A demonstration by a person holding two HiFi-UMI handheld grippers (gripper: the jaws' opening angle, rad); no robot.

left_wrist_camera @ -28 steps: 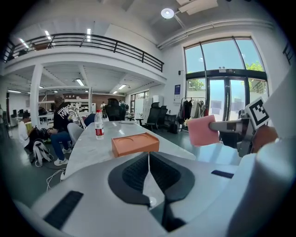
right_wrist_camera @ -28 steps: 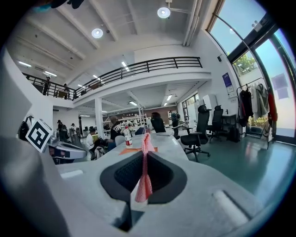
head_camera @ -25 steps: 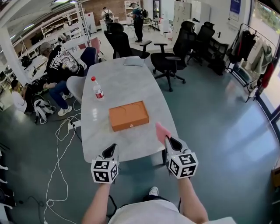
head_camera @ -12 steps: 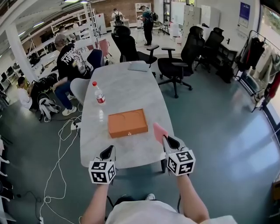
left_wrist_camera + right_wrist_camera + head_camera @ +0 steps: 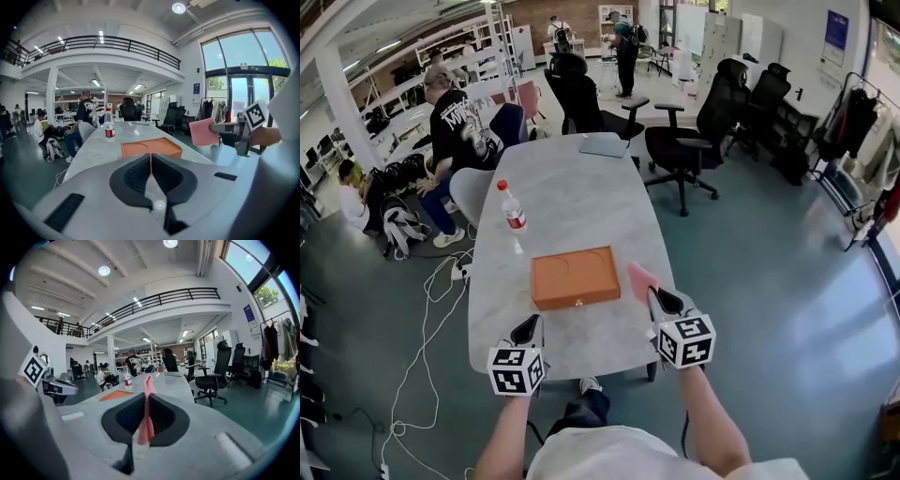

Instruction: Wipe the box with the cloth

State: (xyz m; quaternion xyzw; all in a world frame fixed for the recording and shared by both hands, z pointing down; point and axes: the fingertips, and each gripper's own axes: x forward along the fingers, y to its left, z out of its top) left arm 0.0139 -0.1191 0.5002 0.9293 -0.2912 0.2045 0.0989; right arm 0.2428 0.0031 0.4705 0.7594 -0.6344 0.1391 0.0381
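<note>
Open-plan office, grey oval table [image 5: 572, 202] running away from the camera. Orange box [image 5: 576, 277] lies flat near the table's near end, lid side up with two shallow round recesses. Water bottle [image 5: 512, 208] stands upright beyond it toward the left edge, well apart. Closed laptop [image 5: 606, 145] sits at the far end. Black office chairs [image 5: 680, 141] are on the right, and a seated person [image 5: 455, 127] is off the left side.

Left gripper [image 5: 528, 329]: jaws closed flush together, nothing pinched between them. It's held at the near table edge, pointing at the box from the near-left and clear of it.

Right gripper [image 5: 660, 300]: jaws clamped on the pink cloth [image 5: 640, 279]. The right gripper view shows the cloth edge-on in the jaw line, top sticking up past the tips and the lower end hanging down into the throat. From the left gripper view the cloth is a flat pink square held up in the air.

The cloth is just beside the box's right end, off the surface, not touching the box. Both grippers are on the near side of the box.
</note>
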